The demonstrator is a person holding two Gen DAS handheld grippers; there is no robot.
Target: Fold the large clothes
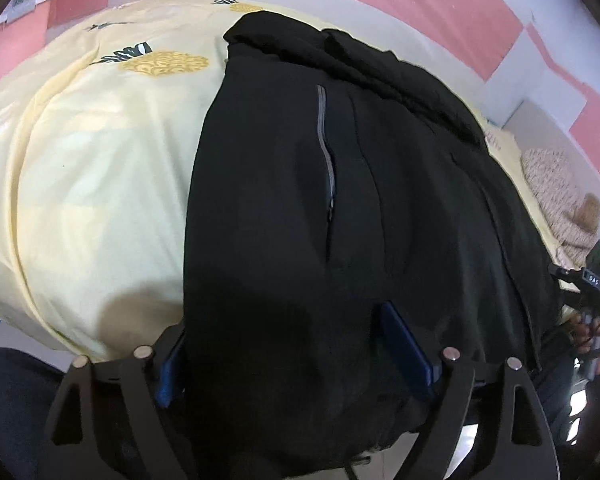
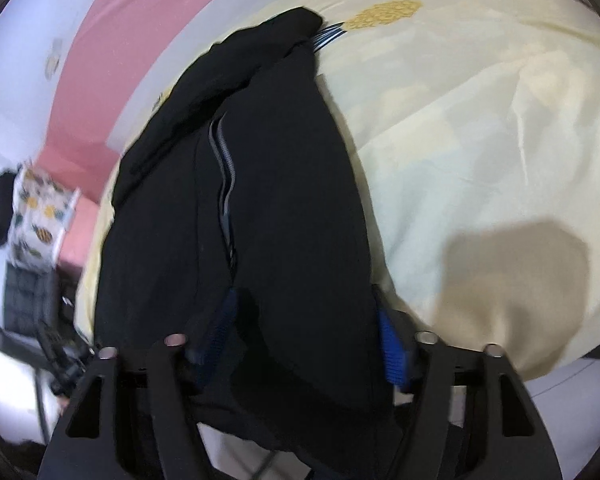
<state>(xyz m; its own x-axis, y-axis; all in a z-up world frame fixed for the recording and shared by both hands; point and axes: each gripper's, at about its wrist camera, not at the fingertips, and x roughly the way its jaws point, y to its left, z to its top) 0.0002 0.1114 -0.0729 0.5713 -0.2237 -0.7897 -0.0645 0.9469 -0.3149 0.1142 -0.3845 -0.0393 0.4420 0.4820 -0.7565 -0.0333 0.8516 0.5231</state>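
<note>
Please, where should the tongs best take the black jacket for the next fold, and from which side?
Probably the near hem of the black jacket, from the bed's near edge. The jacket lies lengthwise away over the yellow sheet, and this hem hangs toward the left tongs and right tongs, whose fingers already straddle the cloth. Avoid the grey zipper.

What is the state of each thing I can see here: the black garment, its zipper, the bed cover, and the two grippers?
Black garment: lying lengthwise on the bed, its near end hanging over the edge.
Zipper: mostly closed, slightly gaping near its lower end.
Yellow bed cover: spread out, lightly wrinkled.
Left gripper: open, fingers on both sides of the garment's near end.
Right gripper: open, fingers astride the garment.
</note>
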